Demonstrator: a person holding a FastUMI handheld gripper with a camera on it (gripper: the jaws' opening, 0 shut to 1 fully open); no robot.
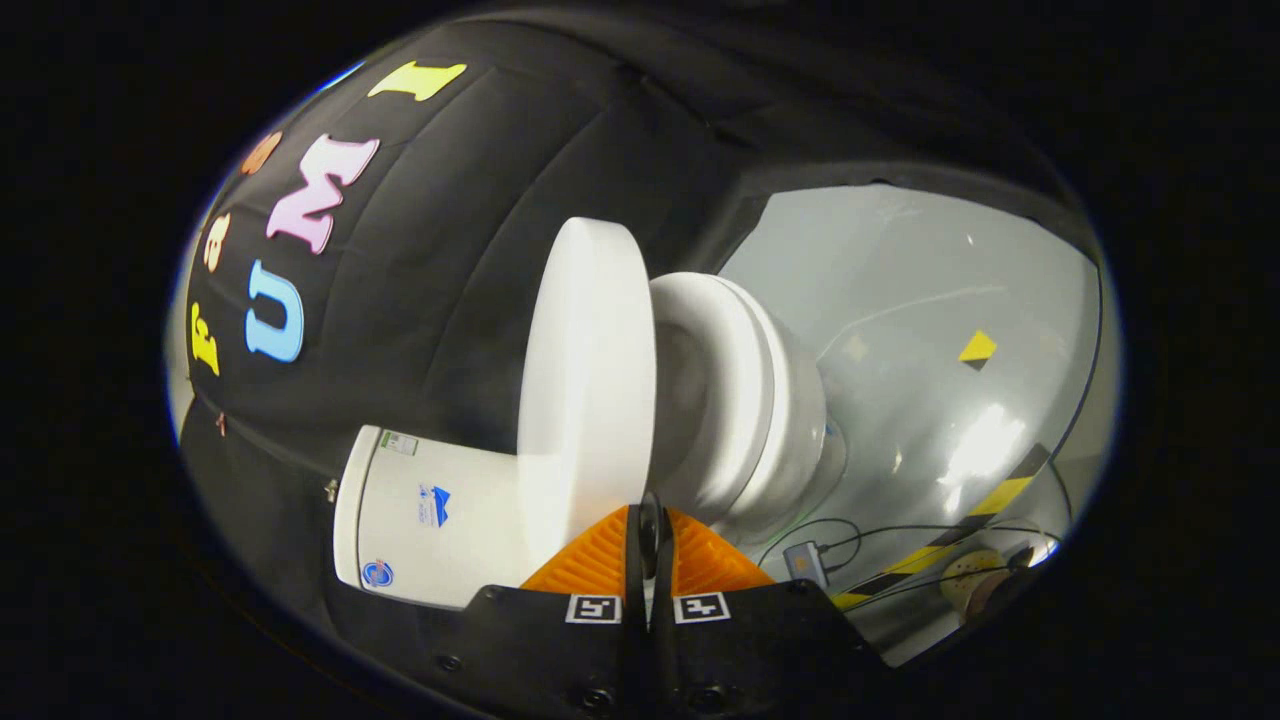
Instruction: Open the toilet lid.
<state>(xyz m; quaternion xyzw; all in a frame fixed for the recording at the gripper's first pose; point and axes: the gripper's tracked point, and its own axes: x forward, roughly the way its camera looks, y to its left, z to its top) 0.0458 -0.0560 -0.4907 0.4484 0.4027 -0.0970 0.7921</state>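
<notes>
The view is rolled sideways. A white toilet stands against the black cloth wall, with its tank (440, 515) nearest the fingers. Its lid (585, 380) is raised off the seat (735, 380) and stands close to the tank, seen almost edge-on. The seat ring lies on the bowl (800, 420), and a wide gap shows between lid and seat. My gripper (648, 515) is shut, its two fingers pressed together with nothing visible between them. Its tips sit right at the lid's rim; I cannot tell whether they touch it.
Beyond the bowl lies a glossy grey floor (930, 300) with a yellow-black tape strip (975, 510) and a small yellow mark (977, 348). Cables (860, 545) and a small box (803, 562) lie on the floor beside the bowl's base.
</notes>
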